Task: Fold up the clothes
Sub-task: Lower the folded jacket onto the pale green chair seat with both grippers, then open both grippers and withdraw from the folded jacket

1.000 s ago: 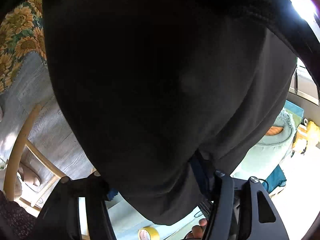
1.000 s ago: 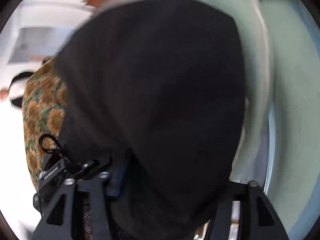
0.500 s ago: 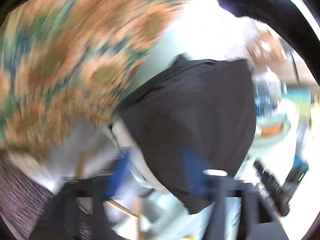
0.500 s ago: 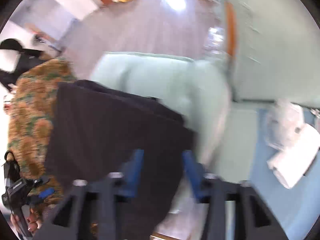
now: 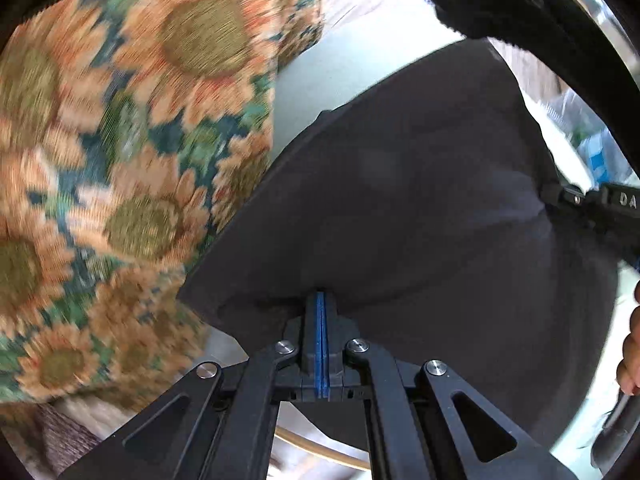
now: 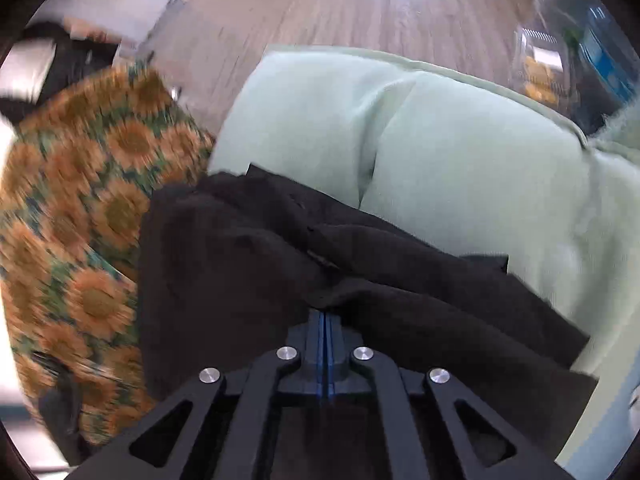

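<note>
A black garment [image 5: 400, 208] lies spread over a pale green cushion [image 6: 440, 160], beside a sunflower-print cloth [image 5: 120, 160]. My left gripper [image 5: 321, 300] points down at the garment's near edge. Its blue pads are pressed together, with the cloth's edge pinched at their tips. My right gripper [image 6: 325, 314] is shut too, and the black garment [image 6: 240, 260] puckers into folds right at its tips. In the left wrist view the right gripper [image 5: 554, 194] bites the garment's far right side, where creases run together.
The sunflower-print cloth [image 6: 80, 200] lies left of the garment. Wood floor [image 6: 320, 12] shows beyond the cushion. A black strap [image 5: 520, 8] crosses the top right. A person's hand [image 5: 632, 340] is at the right edge. A curved wooden rail [image 5: 320, 446] runs below the left gripper.
A second ago the black garment hung draped in front of both cameras with the jaws wide. Now it lies on the cushion, and both pairs of jaws have closed on its edge.
</note>
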Action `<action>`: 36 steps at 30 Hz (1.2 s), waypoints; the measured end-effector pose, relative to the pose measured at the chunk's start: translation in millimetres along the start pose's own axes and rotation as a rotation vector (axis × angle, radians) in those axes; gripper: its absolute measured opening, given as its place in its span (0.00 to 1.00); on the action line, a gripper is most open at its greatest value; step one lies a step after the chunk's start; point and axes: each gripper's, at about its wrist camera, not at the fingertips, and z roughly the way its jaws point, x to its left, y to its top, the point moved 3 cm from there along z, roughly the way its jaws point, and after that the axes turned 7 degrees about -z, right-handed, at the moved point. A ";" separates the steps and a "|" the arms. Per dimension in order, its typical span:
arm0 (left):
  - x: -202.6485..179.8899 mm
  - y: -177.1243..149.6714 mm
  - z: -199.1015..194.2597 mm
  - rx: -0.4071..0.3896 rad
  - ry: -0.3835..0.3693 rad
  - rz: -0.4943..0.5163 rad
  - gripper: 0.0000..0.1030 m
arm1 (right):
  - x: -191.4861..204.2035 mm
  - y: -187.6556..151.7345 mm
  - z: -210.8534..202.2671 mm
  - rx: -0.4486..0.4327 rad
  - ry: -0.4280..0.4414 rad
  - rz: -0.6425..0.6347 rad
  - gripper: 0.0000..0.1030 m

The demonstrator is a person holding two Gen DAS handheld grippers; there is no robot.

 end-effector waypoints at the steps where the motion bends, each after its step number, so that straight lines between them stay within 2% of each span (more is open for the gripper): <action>1: -5.4 1.6 -0.6 -0.012 0.012 0.010 0.02 | 3.3 -1.5 2.6 -0.005 -0.028 -0.012 0.00; 3: -11.8 3.2 -3.0 -0.044 0.013 0.023 0.02 | 8.4 -1.3 5.8 -0.010 -0.073 -0.015 0.00; 6: -11.2 0.9 -13.9 -0.088 -0.057 0.029 0.02 | 9.8 -2.6 0.6 -0.016 -0.098 0.043 0.00; 8: -8.1 -1.4 -24.5 -0.110 -0.124 0.021 0.02 | 14.8 -9.3 -17.0 -0.064 -0.084 0.132 0.18; 9: -4.7 -3.1 -32.9 -0.116 -0.175 0.004 0.02 | 18.8 -14.3 -29.0 -0.098 -0.086 0.159 0.35; 10: -1.9 -4.2 -41.3 -0.130 -0.211 -0.009 0.02 | 24.2 -21.1 -42.5 -0.139 -0.109 0.161 0.38; 12: 3.0 -5.7 -59.9 -0.172 -0.258 -0.031 0.02 | 34.9 -34.6 -67.5 -0.209 -0.150 0.155 0.39; 17: 5.5 -10.4 -103.2 -0.244 -0.319 -0.020 0.02 | 50.0 -69.0 -102.2 -0.254 -0.186 0.085 0.39; 18: 33.0 -16.1 -108.6 -0.256 -0.321 -0.014 0.02 | 49.5 -75.7 -105.6 -0.256 -0.191 0.094 0.39; 19: 66.5 -35.6 -108.5 -0.269 -0.317 -0.007 0.03 | 47.4 -84.0 -110.7 -0.260 -0.196 0.111 0.39; 20: 77.9 -49.1 -112.9 -0.286 -0.314 0.003 0.05 | 47.2 -90.7 -112.5 -0.263 -0.199 0.125 0.39; 23: 113.9 -84.3 -100.7 -0.303 -0.347 0.009 0.31 | 47.3 -113.4 -117.4 -0.274 -0.188 0.163 0.40; 25: 120.8 -94.4 -113.9 -0.308 -0.369 -0.001 0.59 | 50.4 -128.2 -117.0 -0.286 -0.185 0.182 0.40; 27: 128.6 -109.1 -121.3 -0.333 -0.383 -0.006 0.68 | 53.3 -145.5 -116.9 -0.303 -0.193 0.197 0.40; 30: 132.7 -137.0 -143.4 -0.346 -0.376 0.011 0.74 | 52.3 -174.6 -120.2 -0.312 -0.223 0.202 0.49; 32: 134.3 -148.8 -138.5 -0.358 -0.357 0.024 0.74 | 53.5 -194.2 -119.0 -0.313 -0.249 0.198 0.55; 36: 125.8 -173.7 -132.6 -0.395 -0.323 0.055 0.75 | 53.2 -225.0 -120.0 -0.323 -0.285 0.182 0.79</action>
